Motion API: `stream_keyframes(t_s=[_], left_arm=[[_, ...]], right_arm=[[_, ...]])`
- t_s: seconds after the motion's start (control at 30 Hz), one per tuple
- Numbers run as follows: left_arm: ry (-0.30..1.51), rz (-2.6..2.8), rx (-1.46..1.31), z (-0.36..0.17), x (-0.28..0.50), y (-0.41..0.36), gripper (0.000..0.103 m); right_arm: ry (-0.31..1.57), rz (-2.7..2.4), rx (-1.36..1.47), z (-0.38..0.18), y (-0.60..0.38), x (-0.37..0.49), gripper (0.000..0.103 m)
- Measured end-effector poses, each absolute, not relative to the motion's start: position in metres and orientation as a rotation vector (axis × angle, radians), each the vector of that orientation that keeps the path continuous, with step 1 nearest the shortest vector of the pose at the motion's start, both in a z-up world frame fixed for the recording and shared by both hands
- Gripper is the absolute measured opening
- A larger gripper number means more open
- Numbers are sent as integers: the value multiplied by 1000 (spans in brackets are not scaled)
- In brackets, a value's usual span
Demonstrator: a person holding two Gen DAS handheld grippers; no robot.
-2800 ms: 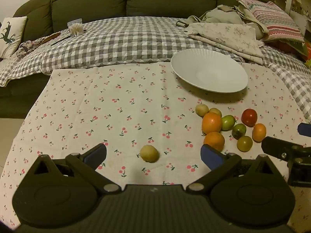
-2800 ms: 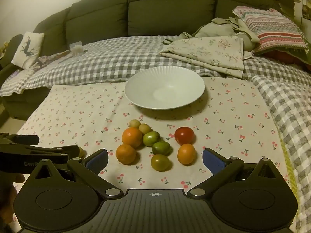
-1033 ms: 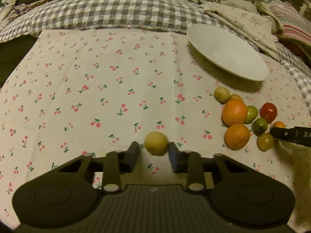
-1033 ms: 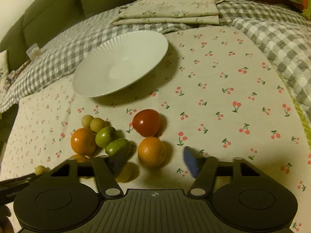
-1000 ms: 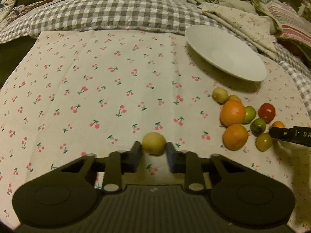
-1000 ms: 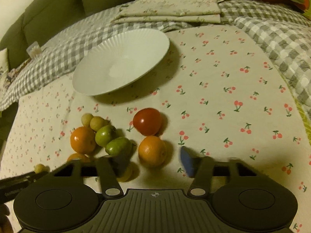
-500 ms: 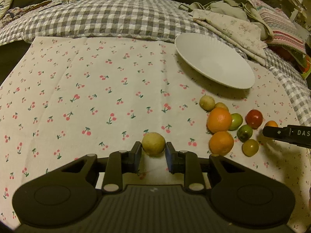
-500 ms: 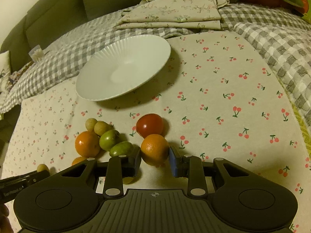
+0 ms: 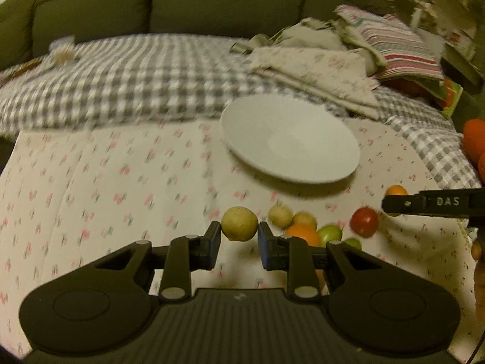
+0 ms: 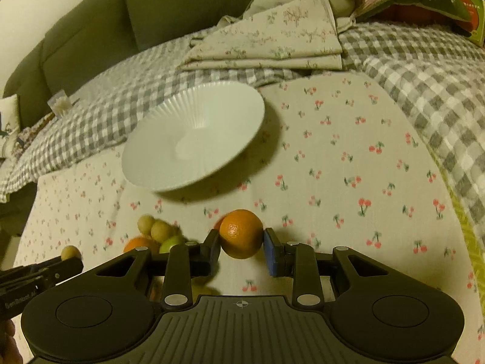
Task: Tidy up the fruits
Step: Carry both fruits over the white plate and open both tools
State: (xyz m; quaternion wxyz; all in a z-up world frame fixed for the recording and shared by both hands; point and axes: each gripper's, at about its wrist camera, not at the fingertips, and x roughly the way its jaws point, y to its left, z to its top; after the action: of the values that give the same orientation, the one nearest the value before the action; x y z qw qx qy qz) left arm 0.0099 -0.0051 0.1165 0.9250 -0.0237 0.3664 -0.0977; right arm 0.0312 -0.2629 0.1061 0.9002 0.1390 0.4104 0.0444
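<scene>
Left wrist view shows the left gripper (image 9: 239,239) clamped on a small pale yellow fruit (image 9: 239,224), held above the cherry-print cloth (image 9: 106,182), with the white plate (image 9: 289,139) beyond and a red tomato (image 9: 364,226) among the fruit cluster to the right. Right wrist view shows the right gripper (image 10: 241,250) pinching an orange (image 10: 241,233) between its pads, short of the same plate (image 10: 194,136), which holds no fruit.
</scene>
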Motion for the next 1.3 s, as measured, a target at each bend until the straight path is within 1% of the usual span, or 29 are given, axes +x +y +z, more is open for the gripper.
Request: stream_keyframes(t_s=[0.2, 0.47, 0.6, 1.03, 1.07, 1.1, 1.13, 1.17, 1.2, 1.23, 1.27, 1.3], left_arm=[[660, -273, 5, 120, 29, -21, 25], [607, -326, 44, 118, 59, -43, 25], [610, -346, 77, 112, 72, -53, 25], [648, -357, 105, 88, 94, -63, 26], [653, -354, 103, 86, 94, -62, 30], [655, -352, 100, 86, 94, -61, 37], [650, -349, 99, 87, 94, -60, 42], [643, -345, 101, 88, 94, -61, 52], [633, -336, 107, 91, 92, -61, 60], [622, -330, 109, 93, 90, -60, 61], [615, -327, 110, 95, 89, -59, 61], [616, -328, 107, 98, 87, -57, 61]], right_arm=[[796, 124, 290, 111, -261, 49, 29], [744, 167, 266, 114, -250, 66, 29], [718, 180, 251, 117, -249, 73, 29], [719, 218, 142, 98, -229, 100, 30], [716, 217, 139, 97, -229, 101, 30], [714, 215, 144, 97, -229, 101, 31], [714, 215, 153, 96, -230, 102, 31], [715, 215, 161, 97, -231, 102, 33], [711, 212, 169, 99, -232, 101, 37], [704, 204, 174, 101, -233, 100, 52], [689, 196, 178, 104, -234, 97, 60], [680, 194, 181, 106, -234, 96, 61]])
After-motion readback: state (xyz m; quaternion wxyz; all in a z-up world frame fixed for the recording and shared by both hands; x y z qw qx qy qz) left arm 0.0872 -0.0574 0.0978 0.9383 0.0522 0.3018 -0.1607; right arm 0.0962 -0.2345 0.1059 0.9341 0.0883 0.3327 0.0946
